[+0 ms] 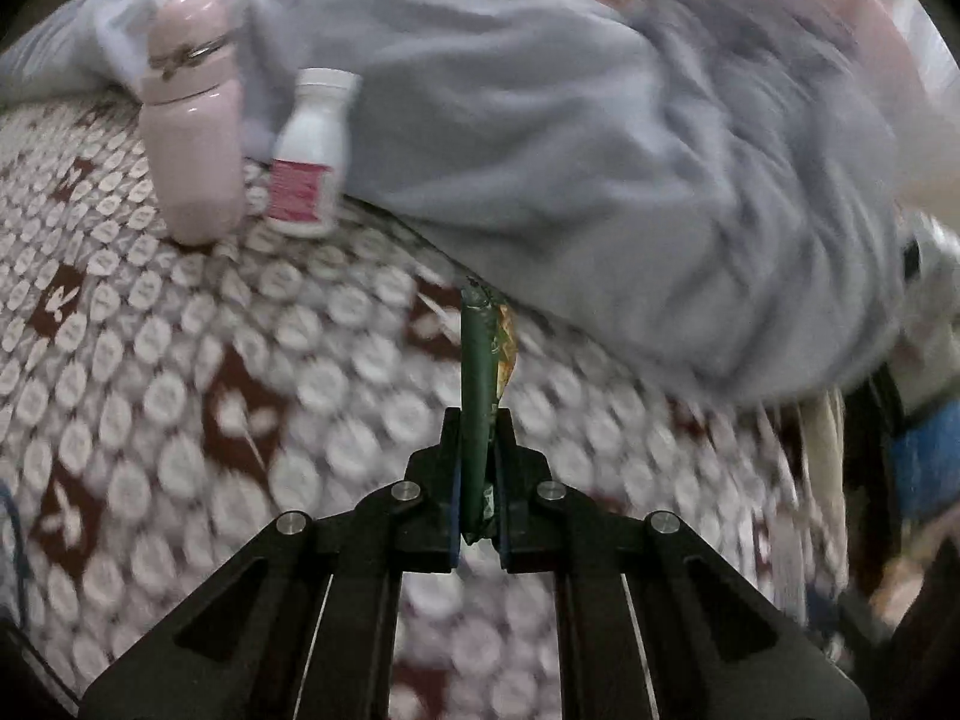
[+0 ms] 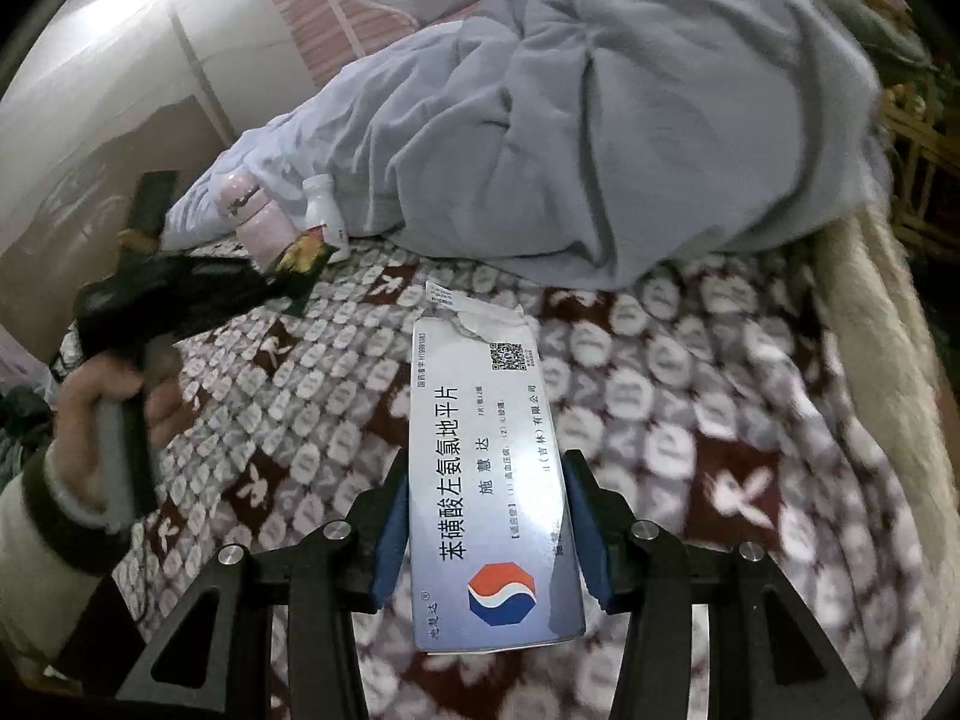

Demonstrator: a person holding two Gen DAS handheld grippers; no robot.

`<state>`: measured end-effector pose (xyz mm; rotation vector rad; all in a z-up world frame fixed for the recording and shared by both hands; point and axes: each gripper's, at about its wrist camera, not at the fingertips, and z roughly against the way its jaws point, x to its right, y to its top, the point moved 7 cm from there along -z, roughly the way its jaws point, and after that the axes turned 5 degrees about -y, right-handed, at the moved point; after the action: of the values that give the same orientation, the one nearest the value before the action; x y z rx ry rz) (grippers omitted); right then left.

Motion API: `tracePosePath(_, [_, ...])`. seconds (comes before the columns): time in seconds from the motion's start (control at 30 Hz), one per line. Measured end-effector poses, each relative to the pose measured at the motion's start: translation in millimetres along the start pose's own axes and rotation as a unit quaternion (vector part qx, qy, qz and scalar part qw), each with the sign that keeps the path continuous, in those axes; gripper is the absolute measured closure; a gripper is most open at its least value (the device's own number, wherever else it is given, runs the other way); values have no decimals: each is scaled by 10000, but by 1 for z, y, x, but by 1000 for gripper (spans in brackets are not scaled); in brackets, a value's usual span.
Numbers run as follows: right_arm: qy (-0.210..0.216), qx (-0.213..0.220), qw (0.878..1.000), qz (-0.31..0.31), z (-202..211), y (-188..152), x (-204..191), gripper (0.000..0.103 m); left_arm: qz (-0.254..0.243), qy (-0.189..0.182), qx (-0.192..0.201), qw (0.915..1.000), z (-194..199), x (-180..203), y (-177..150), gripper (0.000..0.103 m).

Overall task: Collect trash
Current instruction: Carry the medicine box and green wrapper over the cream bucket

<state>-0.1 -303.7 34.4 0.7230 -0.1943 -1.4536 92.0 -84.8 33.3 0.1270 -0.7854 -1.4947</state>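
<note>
Pinching a green wrapper (image 1: 480,396) edge-on in my left claw (image 1: 478,420), closed tight, above the patterned bed cover (image 1: 180,360). Right claw (image 2: 486,480) clamps a white medicine box (image 2: 486,480) over the same bed.

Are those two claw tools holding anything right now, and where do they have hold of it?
Left gripper pinches a flattened green wrapper by its near end. Right gripper clamps a white medicine box across its long sides.
</note>
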Motion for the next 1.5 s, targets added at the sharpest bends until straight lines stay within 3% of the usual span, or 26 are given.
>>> tracePosePath(0.3, [-467, 210, 9987, -67, 46, -23, 24, 57, -984, 5, -20, 9951, 26, 84, -68, 97])
tracePosePath(0.87, [-1143, 538, 9878, -914, 118, -63, 115, 57, -2085, -355, -156, 9773, 17, 217, -125, 97])
tracePosePath(1.5, [-2066, 665, 9571, -1922, 189, -123, 231, 57, -3090, -1224, -642, 9410, -6, 363, -186, 97])
